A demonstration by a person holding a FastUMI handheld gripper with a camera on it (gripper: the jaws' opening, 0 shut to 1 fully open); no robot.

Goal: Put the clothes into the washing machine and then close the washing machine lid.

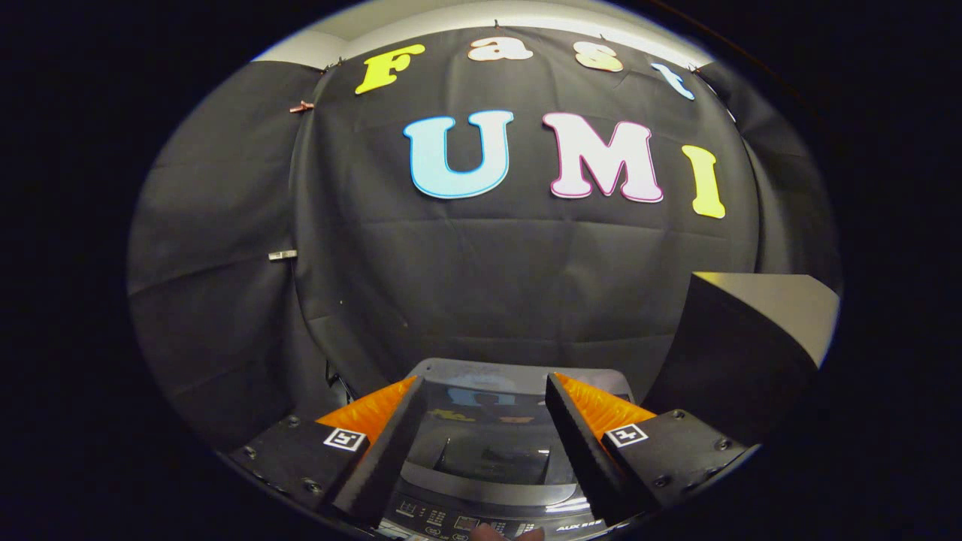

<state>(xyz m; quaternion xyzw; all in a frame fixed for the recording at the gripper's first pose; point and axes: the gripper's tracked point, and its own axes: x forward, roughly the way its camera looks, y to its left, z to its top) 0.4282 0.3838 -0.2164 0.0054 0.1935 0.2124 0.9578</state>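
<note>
Hovering with its fingers spread wide and nothing between them, the claw hangs just above the washing machine, whose glossy lid looks to lie flat and shut. Any move down should be slow and square. No clothes can be made out; the tub's inside stays hidden under reflections.

A dark box stands against the cloth wall.
</note>
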